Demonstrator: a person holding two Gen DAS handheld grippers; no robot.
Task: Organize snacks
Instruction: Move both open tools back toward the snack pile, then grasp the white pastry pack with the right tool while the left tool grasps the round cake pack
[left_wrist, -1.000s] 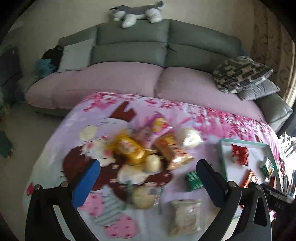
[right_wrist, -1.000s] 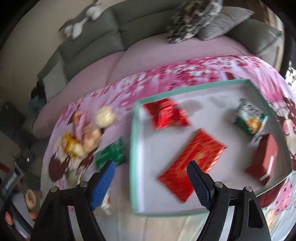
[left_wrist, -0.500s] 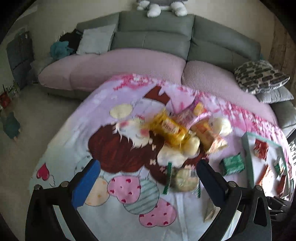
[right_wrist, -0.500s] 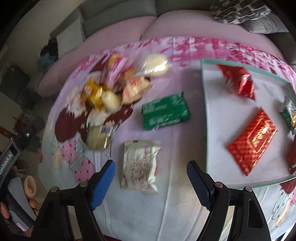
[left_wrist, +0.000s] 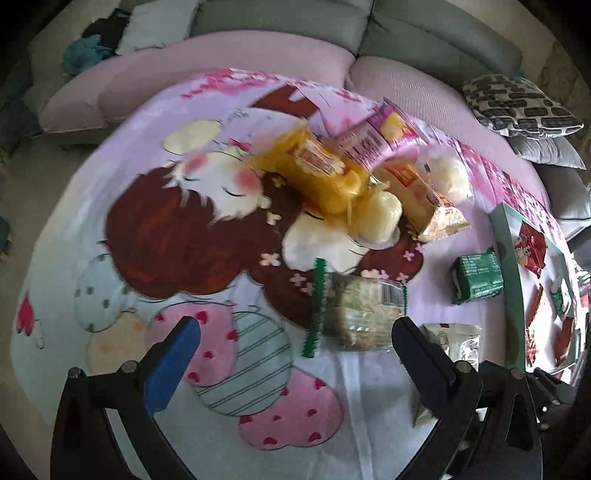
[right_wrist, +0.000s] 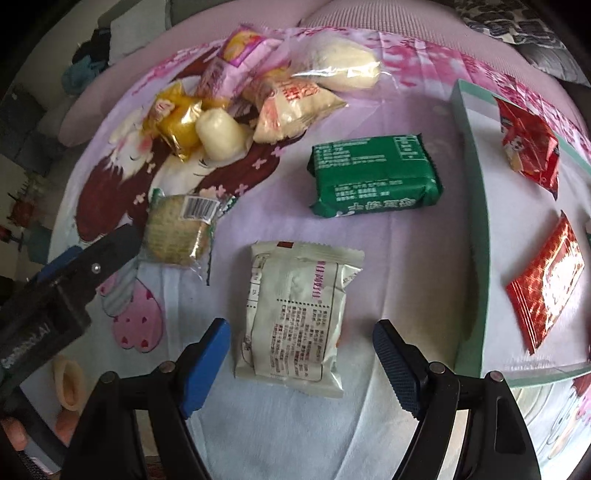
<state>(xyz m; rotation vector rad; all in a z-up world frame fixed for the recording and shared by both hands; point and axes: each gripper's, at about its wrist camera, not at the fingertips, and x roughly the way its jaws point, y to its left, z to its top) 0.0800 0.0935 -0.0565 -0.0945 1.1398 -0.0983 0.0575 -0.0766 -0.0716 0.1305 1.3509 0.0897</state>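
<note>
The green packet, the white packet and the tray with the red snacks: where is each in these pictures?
green packet (right_wrist: 375, 175), right wrist view, middle of its printed face.
white packet (right_wrist: 295, 314), right wrist view, centre of its printed back.
tray (right_wrist: 471, 236), right wrist view, its mint-green left wall.

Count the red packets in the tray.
2: a red packet at the far end of the tray, another nearer the camera. Others may lie beyond the right edge.

Both grippers share one build: the left gripper (left_wrist: 295, 360) and right gripper (right_wrist: 301, 354) have black angular arms with silver screws; each left finger pad is bright blue, each right one dark ribbed navy. Bare fingertips (right_wrist: 14, 437) show at lower left.
</note>
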